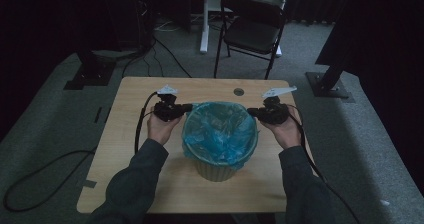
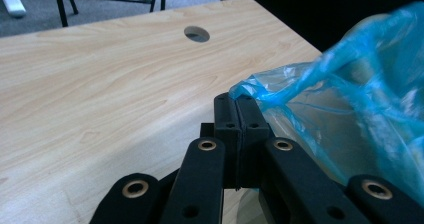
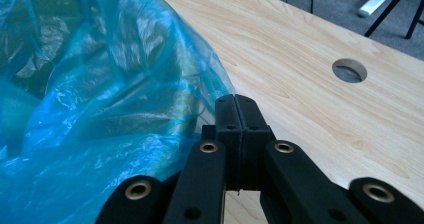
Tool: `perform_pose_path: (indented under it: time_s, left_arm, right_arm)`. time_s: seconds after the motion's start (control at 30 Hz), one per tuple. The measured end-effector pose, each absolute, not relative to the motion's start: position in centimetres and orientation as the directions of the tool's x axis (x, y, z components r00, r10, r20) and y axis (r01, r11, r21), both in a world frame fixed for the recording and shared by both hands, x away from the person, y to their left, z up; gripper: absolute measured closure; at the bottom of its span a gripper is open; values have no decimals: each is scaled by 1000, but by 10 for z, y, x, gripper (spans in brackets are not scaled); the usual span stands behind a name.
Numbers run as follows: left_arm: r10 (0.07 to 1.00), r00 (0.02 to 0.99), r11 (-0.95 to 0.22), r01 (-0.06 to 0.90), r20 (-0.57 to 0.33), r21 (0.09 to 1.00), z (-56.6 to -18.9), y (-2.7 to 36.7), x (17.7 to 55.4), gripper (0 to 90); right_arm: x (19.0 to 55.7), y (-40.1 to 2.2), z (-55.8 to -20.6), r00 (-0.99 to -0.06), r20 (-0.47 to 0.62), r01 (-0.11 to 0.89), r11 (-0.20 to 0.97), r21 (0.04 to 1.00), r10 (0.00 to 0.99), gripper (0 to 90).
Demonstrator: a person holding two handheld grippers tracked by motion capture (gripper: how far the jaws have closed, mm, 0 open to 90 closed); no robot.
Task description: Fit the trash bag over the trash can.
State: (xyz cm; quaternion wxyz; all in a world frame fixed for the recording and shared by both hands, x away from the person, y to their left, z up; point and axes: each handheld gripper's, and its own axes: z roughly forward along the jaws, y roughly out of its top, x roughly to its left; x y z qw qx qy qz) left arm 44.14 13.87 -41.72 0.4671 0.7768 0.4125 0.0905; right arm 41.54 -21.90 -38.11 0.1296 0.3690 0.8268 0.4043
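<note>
Fingers of left gripper (image 2: 236, 100) clenched on blue bag (image 1: 220, 131) edge; right gripper (image 3: 235, 100) likewise pinching opposite edge. Bag lining pale ribbed bin (image 1: 216, 168) (mid-table, between both hands) on wooden table (image 1: 135, 91). No legible writing anywhere.

No readable text, labels or numbers anywhere.
</note>
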Motion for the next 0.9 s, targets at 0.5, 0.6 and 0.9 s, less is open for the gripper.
perform_pose_path:
  time_s: [0.5,0.6,0.9]
  left_arm:
    - [728,635,-238,585,-256,775,-432,137,444,899]
    - [730,633,-241,593,-259,768,-435,137,444,899]
    - [729,633,-262,609,-260,749,-445,133,445,899]
  right_arm:
    - [419,-224,-394,-678,105,544,401,737,727,900]
    - [419,-224,-395,-678,106,546,401,736,728,900]
    - [418,-227,-405,-672,116,565,405,719,731,900]
